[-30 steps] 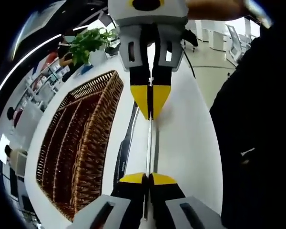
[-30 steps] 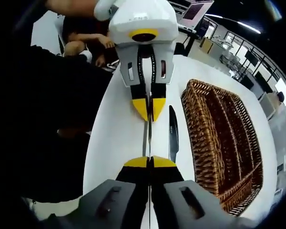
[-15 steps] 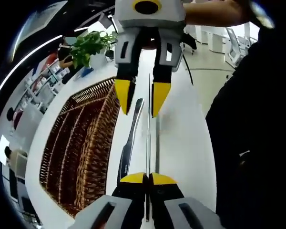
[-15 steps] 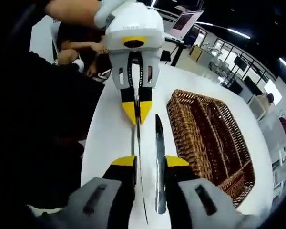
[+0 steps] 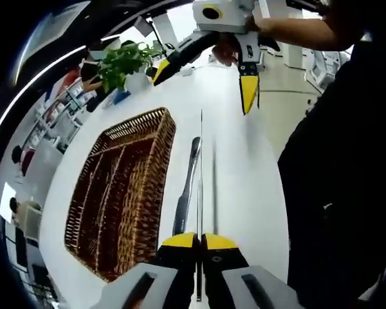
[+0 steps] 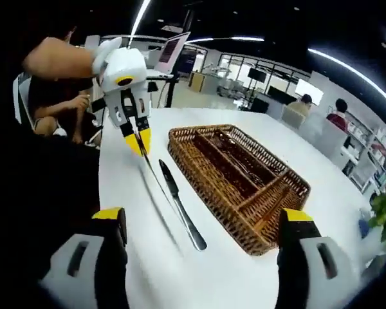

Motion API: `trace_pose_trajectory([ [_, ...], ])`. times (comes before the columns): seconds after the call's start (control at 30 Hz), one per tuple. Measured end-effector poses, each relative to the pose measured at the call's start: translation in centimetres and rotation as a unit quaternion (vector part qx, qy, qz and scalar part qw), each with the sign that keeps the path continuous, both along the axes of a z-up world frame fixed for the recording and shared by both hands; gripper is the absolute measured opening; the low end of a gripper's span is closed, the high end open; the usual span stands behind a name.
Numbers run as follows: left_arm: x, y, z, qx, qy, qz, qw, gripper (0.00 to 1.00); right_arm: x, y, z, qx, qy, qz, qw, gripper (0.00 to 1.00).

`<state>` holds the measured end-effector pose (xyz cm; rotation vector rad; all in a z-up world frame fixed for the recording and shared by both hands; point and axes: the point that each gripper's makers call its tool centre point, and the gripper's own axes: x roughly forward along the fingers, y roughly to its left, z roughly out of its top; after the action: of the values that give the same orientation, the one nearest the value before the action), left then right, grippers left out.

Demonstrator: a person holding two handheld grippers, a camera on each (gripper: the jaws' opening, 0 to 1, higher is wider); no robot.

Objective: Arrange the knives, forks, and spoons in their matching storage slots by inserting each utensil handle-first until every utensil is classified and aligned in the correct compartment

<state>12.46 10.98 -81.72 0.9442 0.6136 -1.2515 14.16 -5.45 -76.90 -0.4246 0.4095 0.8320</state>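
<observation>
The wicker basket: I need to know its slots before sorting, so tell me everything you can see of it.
The wicker basket is a brown woven tray, rectangular and shallow, resting flat on the white table. Woven dividers split it into long lengthwise slots plus a shorter crosswise section at one end. Its compartments look empty. A knife lies on the table alongside one long wall, apart from it. Neither gripper touches it.

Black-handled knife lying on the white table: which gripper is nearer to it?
Left. The left gripper hangs close beside the black-handled knife, shut on a thin metal utensil. The right gripper is open, raised past the knife's far end.
</observation>
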Motion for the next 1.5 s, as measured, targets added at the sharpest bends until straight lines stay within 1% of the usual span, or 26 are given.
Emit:
trace_pose_trajectory([
  [0.1,0.3,0.0,0.8,0.0,-0.008,-0.004,1.0,0.01,-0.3,-1.6,0.1,0.04,0.024,-0.041,0.9981,1.0],
  [0.2,0.9,0.0,1.4,0.001,-0.016,-0.003,0.9999,0.01,0.0,-3.2,0.5,0.064,0.026,-0.079,0.9945,1.0],
  [0.23,1.1,0.1,1.6,0.005,-0.021,-0.003,0.9998,0.01,0.1,-4.0,1.1,0.082,0.023,-0.101,0.9912,1.0],
  [0.27,1.3,0.2,1.9,0.015,-0.031,-0.006,0.9994,0.01,0.1,-4.2,1.3,0.086,0.022,-0.107,0.9903,1.0],
  [0.37,1.6,0.1,2.5,0.015,-0.034,-0.01,0.9993,0.01,-0.1,-4.8,2.1,0.104,0.021,-0.118,0.9874,1.0],
  [0.4,1.6,0.0,2.8,0.011,-0.034,-0.011,0.9993,0.01,-0.3,-4.9,2.5,0.105,0.019,-0.118,0.9874,1.0],
  [0.47,1.7,-0.2,3.2,0.005,-0.035,-0.018,0.9992,0.01,-0.4,-4.9,3.1,0.102,0.006,-0.115,0.988,1.0],
  [0.5,1.8,-0.3,3.3,0.004,-0.037,-0.024,0.999,0.01,-0.6,-4.5,3.3,0.092,-0.001,-0.098,0.9909,1.0],
  [0.53,1.9,-0.2,3.4,0.004,-0.036,-0.021,0.9991,0.01,-0.9,-4.2,3.6,0.081,-0.01,-0.085,0.993,1.0],
  [0.6,2.1,-0.1,3.5,0.009,-0.036,-0.018,0.9991,0.01,-1.2,-3.7,4.1,0.054,-0.038,-0.063,0.9958,1.0],
  [0.67,2.4,0.2,3.7,0.014,-0.04,-0.013,0.999,0.01,-1.6,-3.5,4.1,0.033,-0.034,-0.055,0.9974,1.0],
  [0.77,2.8,0.4,4.2,0.015,-0.042,-0.009,0.999,0.01,-1.4,-3.6,4.6,0.026,-0.035,-0.051,0.9978,1.0],
  [0.83,3.2,0.6,4.4,0.018,-0.047,-0.005,0.9987,0.01,-1.0,-3.9,5.0,0.026,-0.032,-0.055,0.9976,1.0],
  [0.9,3.5,0.8,4.8,0.018,-0.049,-0.002,0.9986,0.01,-0.6,-4.3,5.6,0.03,-0.036,-0.059,0.9971,1.0],
  [1.0,3.8,0.9,5.1,0.02,-0.054,-0.002,0.9983,0.01,-0.2,-4.6,5.9,0.039,-0.031,-0.067,0.9965,1.0],
  [1.03,4.0,1.0,5.2,0.023,-0.059,-0.006,0.998,0.01,-0.1,-4.6,6.1,0.042,-0.035,-0.071,0.996,1.0],
  [1.17,4.2,1.0,5.7,0.021,-0.058,0.002,0.9981,0.01,0.1,-5.0,6.4,0.041,-0.038,-0.077,0.9954,1.0],
  [1.23,4.1,0.7,6.2,0.007,-0.056,0.006,0.9984,0.01,0.1,-5.2,6.6,0.045,-0.041,-0.081,0.9949,1.0],
  [1.3,4.2,0.5,6.5,0.001,-0.06,0.006,0.9982,0.01,0.0,-5.3,6.7,0.045,-0.042,-0.082,0.9947,1.0],
  [1.5,4.5,0.7,6.5,0.003,-0.061,0.014,0.998,0.01,0.1,-6.0,6.8,0.039,-0.039,-0.087,0.9947,1.0],
])
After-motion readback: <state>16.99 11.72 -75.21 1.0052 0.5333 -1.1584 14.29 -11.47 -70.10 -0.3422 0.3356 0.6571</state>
